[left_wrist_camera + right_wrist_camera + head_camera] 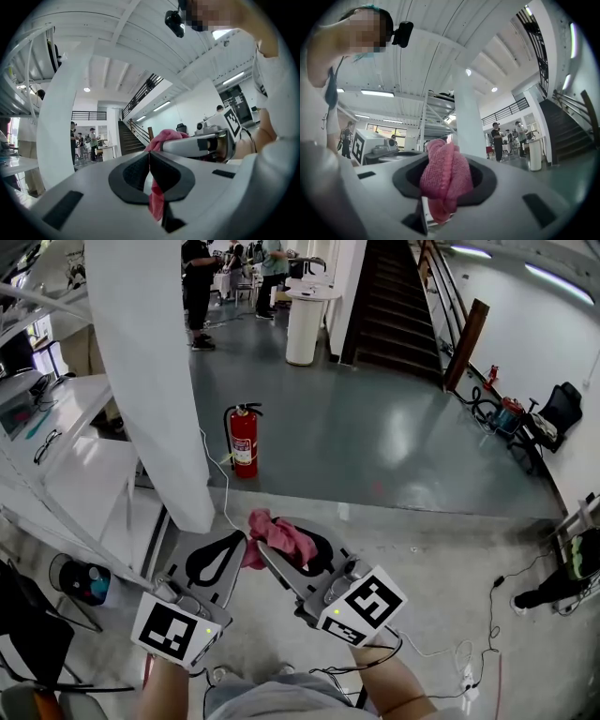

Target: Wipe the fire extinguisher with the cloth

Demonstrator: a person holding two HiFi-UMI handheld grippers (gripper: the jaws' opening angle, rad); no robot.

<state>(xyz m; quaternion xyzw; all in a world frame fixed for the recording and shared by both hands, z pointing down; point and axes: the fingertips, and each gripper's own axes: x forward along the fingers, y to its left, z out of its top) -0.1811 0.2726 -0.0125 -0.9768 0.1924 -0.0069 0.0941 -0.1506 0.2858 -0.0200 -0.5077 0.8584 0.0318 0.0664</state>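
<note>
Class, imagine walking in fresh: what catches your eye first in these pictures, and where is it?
The pink cloth stands out low in the head view, with the right gripper and the left gripper both clamped on it. Beyond it, a red fire extinguisher stands on the floor beside a white pillar.

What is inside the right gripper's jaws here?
A bunched pink cloth, gripped by the right gripper; one end runs into the left gripper's shut jaws. The cloth covers the jaws' inner faces, so how deep it sits cannot be seen.
</note>
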